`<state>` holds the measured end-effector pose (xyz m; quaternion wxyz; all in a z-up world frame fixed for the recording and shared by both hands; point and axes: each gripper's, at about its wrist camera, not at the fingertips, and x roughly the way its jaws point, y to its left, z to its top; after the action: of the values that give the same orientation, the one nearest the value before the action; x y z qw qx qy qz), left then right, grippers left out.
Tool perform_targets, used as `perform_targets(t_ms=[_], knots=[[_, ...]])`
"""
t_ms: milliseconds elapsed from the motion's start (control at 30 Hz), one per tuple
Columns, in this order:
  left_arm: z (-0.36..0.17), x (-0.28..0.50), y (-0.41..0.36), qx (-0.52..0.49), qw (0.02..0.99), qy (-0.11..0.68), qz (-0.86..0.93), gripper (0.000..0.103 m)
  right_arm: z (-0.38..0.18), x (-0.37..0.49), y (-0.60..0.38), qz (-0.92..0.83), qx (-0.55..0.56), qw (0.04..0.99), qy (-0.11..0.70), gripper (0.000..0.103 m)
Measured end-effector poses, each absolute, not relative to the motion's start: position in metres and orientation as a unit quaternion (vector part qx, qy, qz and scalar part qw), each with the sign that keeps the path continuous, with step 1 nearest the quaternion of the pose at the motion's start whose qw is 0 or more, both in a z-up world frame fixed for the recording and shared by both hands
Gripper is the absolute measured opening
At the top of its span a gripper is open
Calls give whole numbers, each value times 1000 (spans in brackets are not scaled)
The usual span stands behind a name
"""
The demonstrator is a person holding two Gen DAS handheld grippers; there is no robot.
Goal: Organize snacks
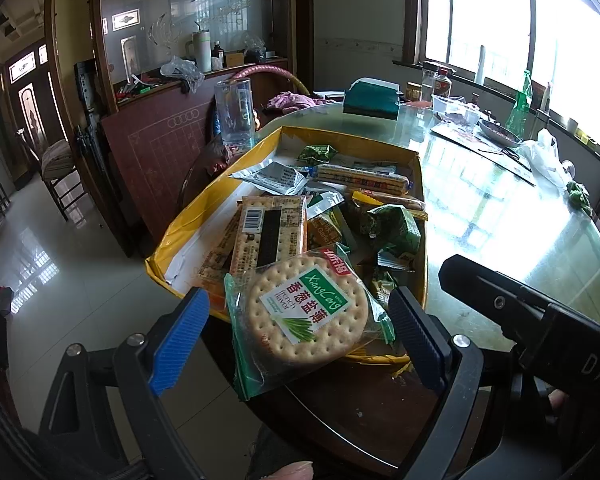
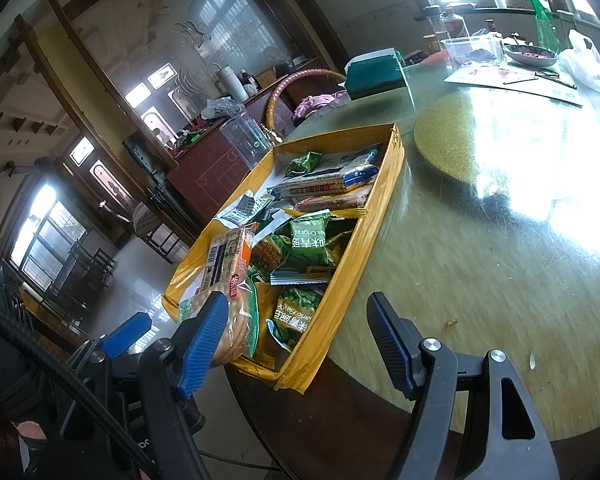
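Glossy round table [image 1: 500,216] carries a yellow box [image 1: 414,160] at its near edge; the round cracker pack [image 1: 306,312] overhangs the box's near wall between the left gripper's [image 1: 296,336] spread jaws, untouched. Right gripper [image 2: 300,344] hovers spread, farther off.

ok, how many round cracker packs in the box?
1 visible: the round cracker pack at the yellow box's near end, between the left gripper's open jaws. Others may be buried.

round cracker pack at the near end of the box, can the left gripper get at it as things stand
Probably yes. The round cracker pack lies on top of the other snacks in the yellow box, and the left gripper has its open jaws on either side of it with nothing between.
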<state>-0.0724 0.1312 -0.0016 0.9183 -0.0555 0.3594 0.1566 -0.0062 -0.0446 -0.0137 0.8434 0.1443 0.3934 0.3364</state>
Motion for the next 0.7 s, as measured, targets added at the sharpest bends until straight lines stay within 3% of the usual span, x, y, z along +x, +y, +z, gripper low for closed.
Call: perform_targets(t_ms=[700], knots=[[-5,-70,130,-46,911,371,175,91,-11,0,-48,328,127,852,388,72]])
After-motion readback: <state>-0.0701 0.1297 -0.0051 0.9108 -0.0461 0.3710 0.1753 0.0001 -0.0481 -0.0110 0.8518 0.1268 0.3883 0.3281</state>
